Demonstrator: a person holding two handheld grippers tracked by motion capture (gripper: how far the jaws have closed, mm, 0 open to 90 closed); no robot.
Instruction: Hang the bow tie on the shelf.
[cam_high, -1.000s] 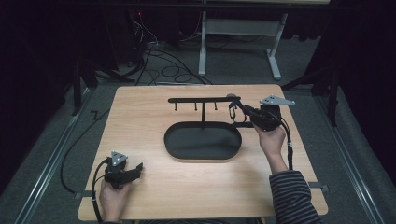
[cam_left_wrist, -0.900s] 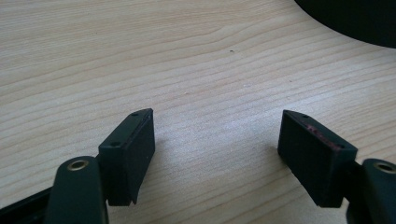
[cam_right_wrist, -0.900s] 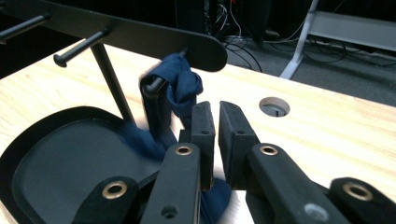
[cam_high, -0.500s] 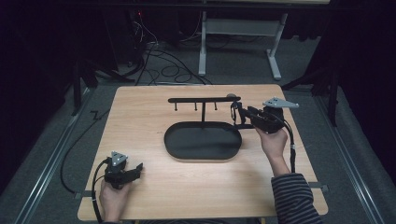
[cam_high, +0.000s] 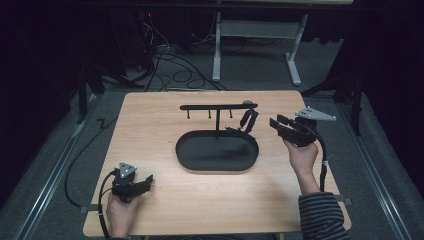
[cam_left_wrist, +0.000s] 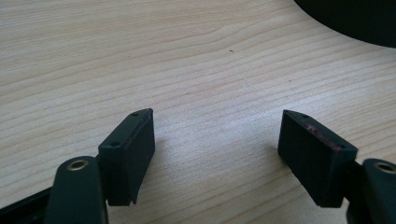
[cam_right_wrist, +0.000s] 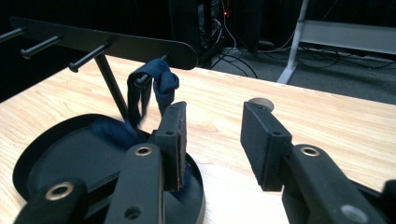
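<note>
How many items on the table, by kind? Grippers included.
Hook stand with oval black tray base: 1
Dark blue strap hung on the stand's end peg, tail down on the tray: 1
Handheld grippers: 2, both open and holding nothing: left gripper, right gripper, its jaws just opened
Total: 4

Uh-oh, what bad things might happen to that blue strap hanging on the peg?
1. The blue strap hangs on the end peg of the rack; its knot sits near the peg's tip, so it may slip off.
2. The right gripper has just been opening, with nothing between its jaws, close beside the strap; a careless pull-back might snag it.
3. The strap's tail lies in the tray; tugging it could drag the loop down.
</note>
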